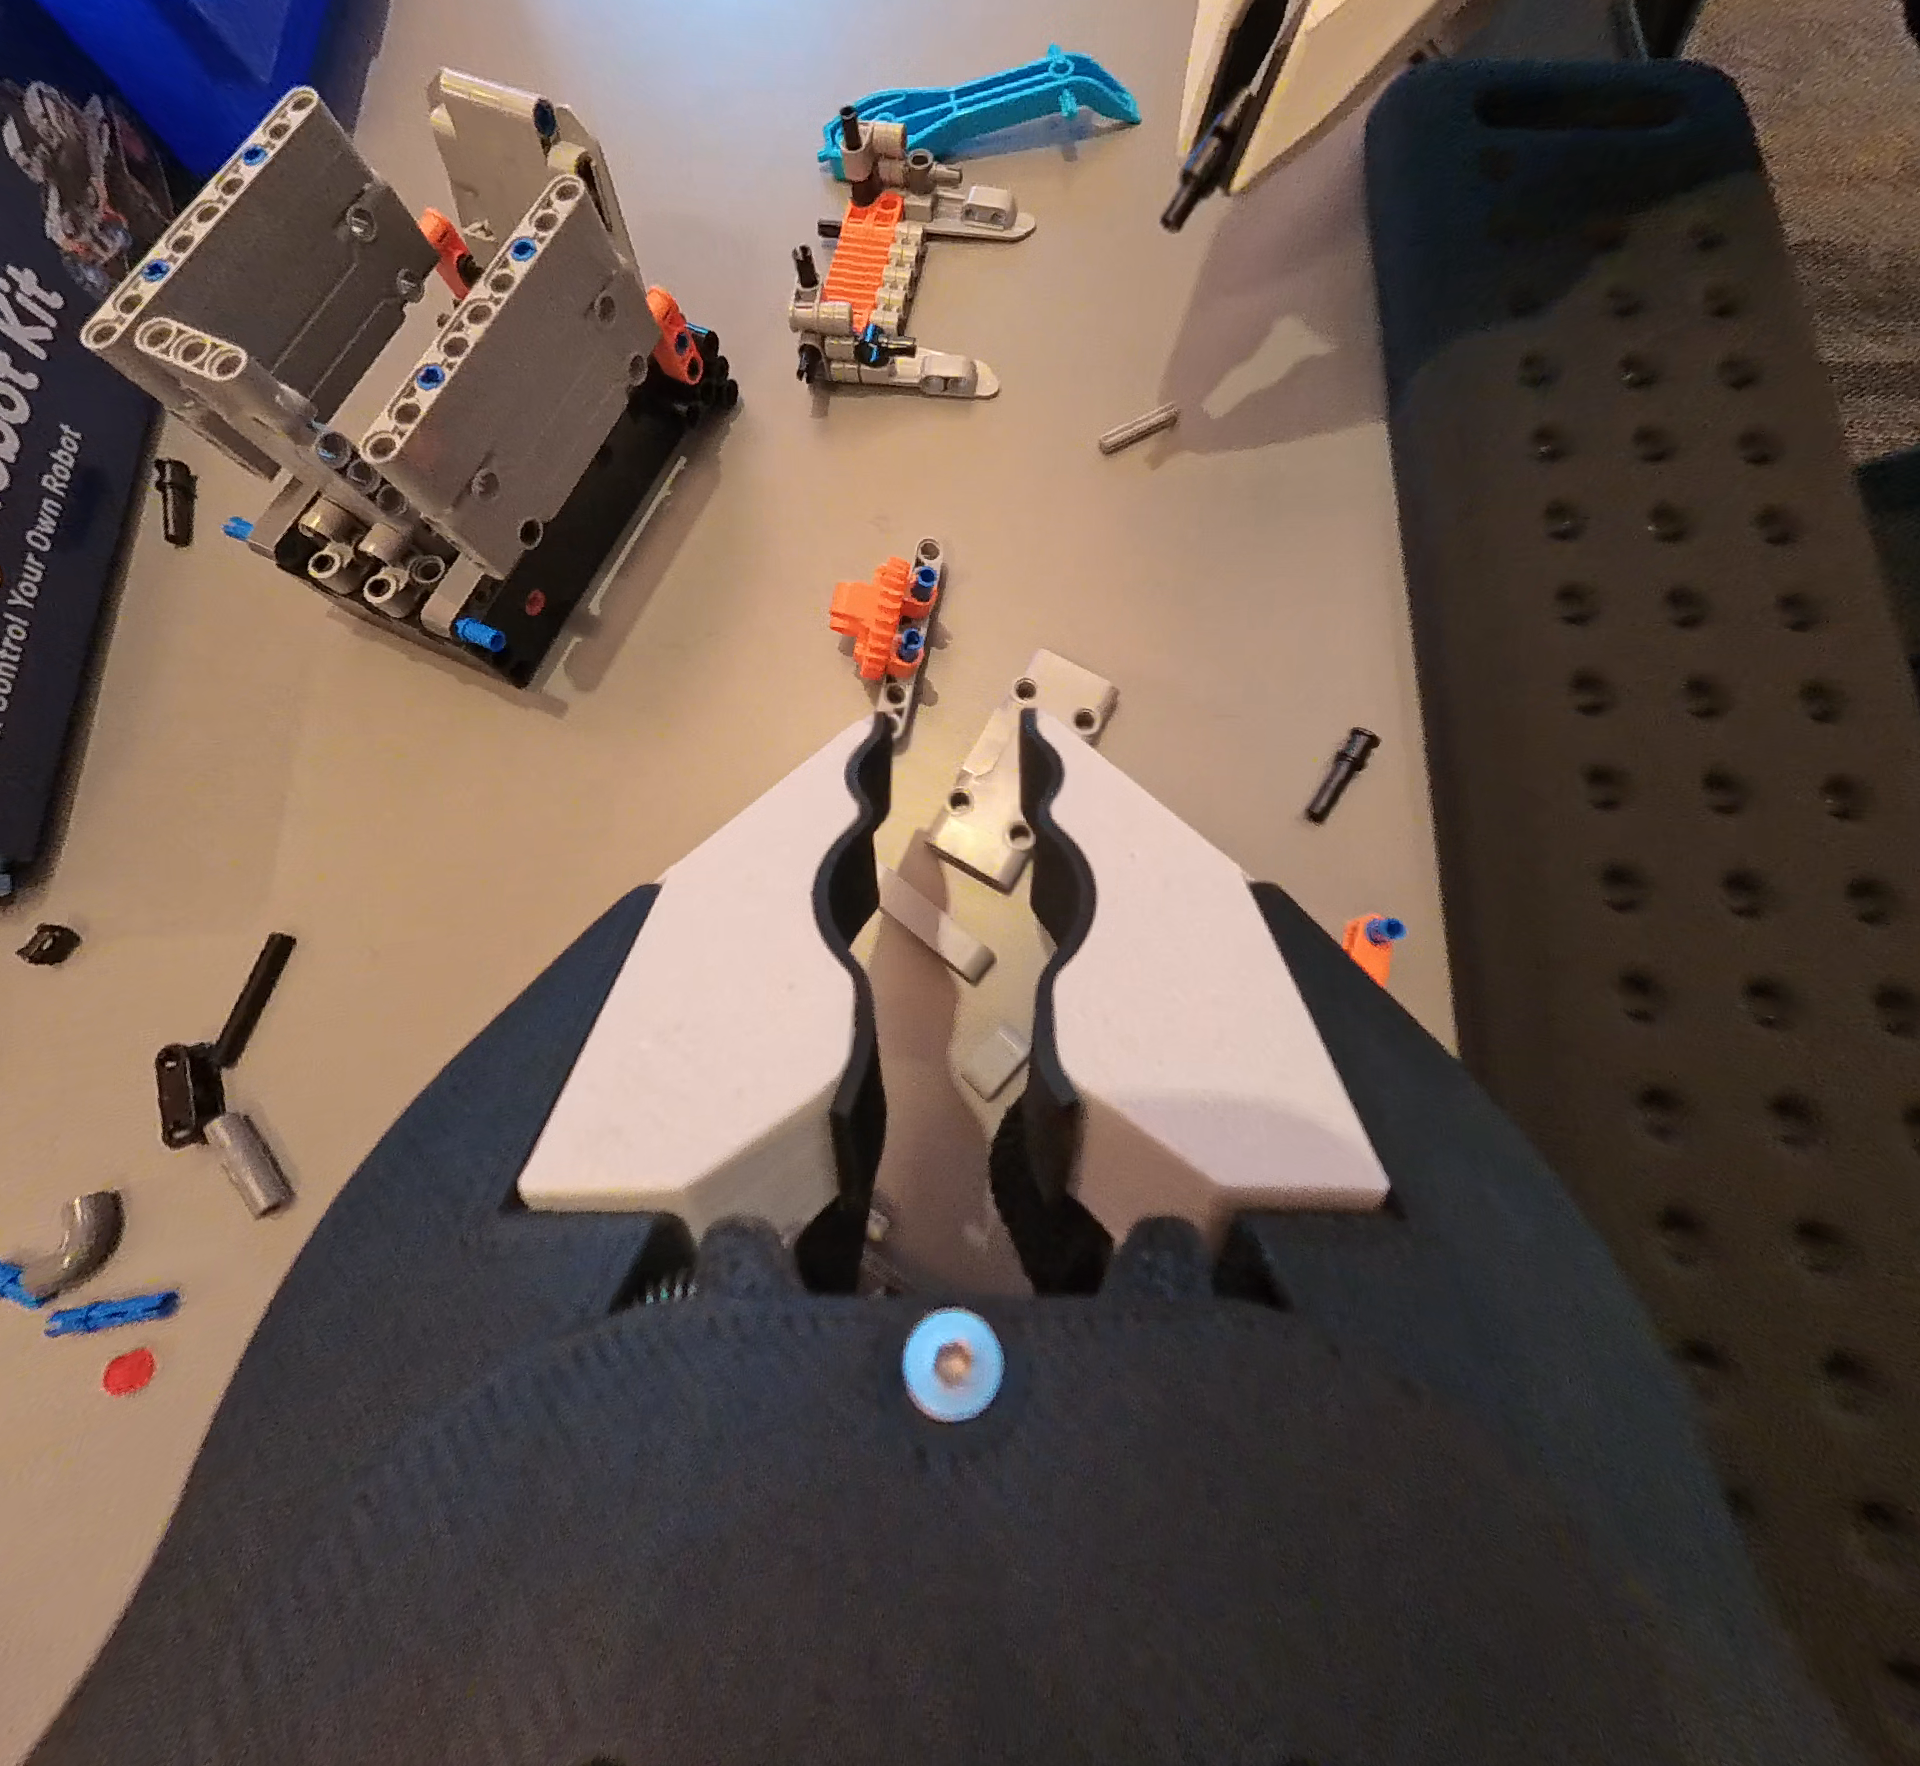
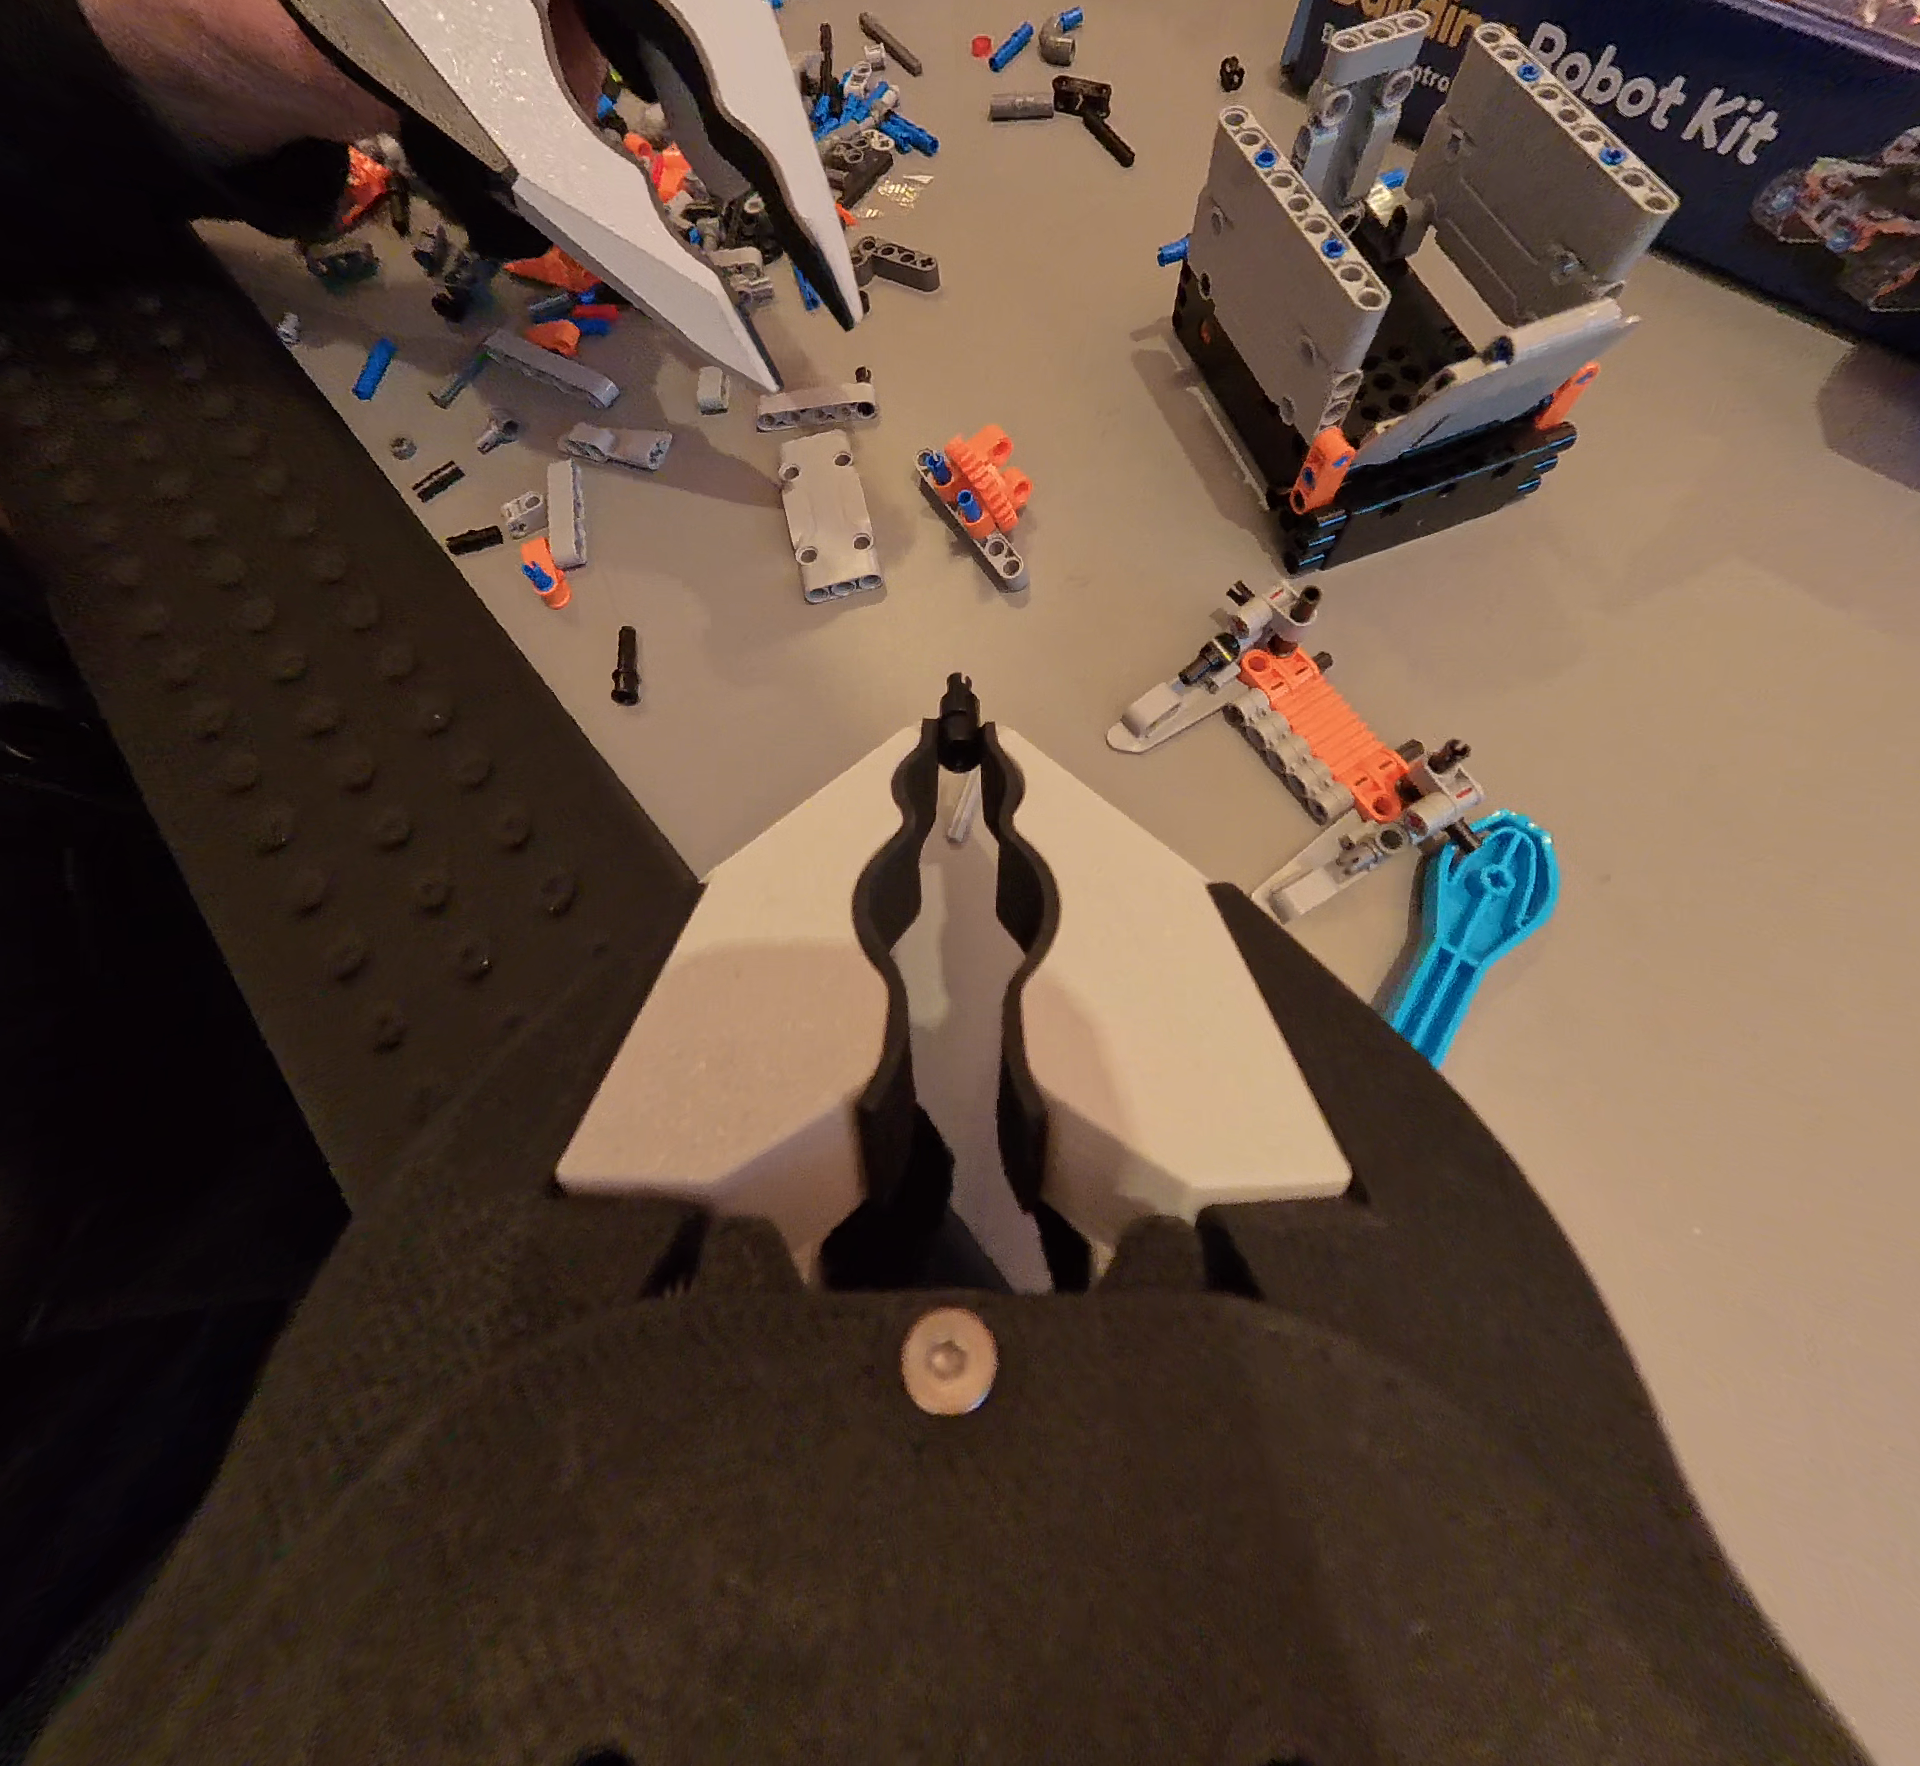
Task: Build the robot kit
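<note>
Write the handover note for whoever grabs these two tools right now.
Left tool: open, tips over the flat grey panel; contact unclear.
Right tool: shut on a black pin that sticks out past the tips.
Nearby: orange gear piece beside the panel, grey-walled build, orange-grey assembly, loose parts pile.

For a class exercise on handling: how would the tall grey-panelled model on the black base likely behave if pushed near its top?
The model would probably tip rather than slide: its grey panels rise high above a narrow black base. The panels lean outward, so they may flex or pop off. It looks like light plastic, so a small shove could likely move it.
</note>
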Action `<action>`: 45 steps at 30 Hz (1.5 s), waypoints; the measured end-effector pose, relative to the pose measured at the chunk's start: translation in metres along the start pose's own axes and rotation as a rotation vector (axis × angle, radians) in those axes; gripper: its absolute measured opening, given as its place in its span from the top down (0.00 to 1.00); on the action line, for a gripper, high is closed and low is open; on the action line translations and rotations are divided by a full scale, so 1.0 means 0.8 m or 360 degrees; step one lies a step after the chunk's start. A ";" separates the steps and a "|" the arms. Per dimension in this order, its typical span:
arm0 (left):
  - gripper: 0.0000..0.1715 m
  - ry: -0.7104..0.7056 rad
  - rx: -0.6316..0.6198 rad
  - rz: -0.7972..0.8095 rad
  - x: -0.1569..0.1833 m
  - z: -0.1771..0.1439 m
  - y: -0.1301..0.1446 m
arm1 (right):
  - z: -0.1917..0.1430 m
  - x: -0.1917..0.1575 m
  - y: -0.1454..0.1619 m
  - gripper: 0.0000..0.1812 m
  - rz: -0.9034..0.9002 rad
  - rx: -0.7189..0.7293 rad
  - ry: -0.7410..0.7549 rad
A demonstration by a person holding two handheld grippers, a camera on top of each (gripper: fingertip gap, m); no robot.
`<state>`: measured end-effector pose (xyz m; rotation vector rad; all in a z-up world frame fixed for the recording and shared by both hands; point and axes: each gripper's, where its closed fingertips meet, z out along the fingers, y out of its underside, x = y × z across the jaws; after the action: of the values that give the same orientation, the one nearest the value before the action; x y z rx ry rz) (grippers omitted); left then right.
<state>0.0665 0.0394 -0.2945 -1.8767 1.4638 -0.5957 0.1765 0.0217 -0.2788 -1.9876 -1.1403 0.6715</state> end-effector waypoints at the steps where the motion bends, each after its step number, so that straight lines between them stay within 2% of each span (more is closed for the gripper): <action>1: 0.87 -0.0009 -0.0012 0.0007 -0.002 0.003 0.000 | 0.004 -0.001 0.000 0.97 -0.0019 -0.0019 0.0008; 7: 0.82 -0.0048 -0.0137 0.0072 -0.014 0.026 0.004 | 0.026 -0.003 -0.008 0.97 -0.0114 -0.0099 0.0021; 11: 0.79 -0.0021 -0.0150 0.0110 -0.014 0.040 -0.001 | 0.039 -0.003 -0.014 0.97 -0.0162 -0.0133 0.0027; 21: 0.81 0.0026 -0.0218 0.0118 -0.011 0.062 0.008 | 0.066 0.001 -0.021 0.97 -0.0177 -0.0126 -0.0033; 45: 0.84 0.0102 -0.0224 0.0053 -0.001 0.067 0.014 | 0.069 0.006 -0.025 0.97 -0.0071 0.0015 -0.0117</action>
<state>0.0967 0.0505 -0.3386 -1.9521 1.6123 -0.5548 0.1285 0.0515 -0.2962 -1.9380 -1.2193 0.7308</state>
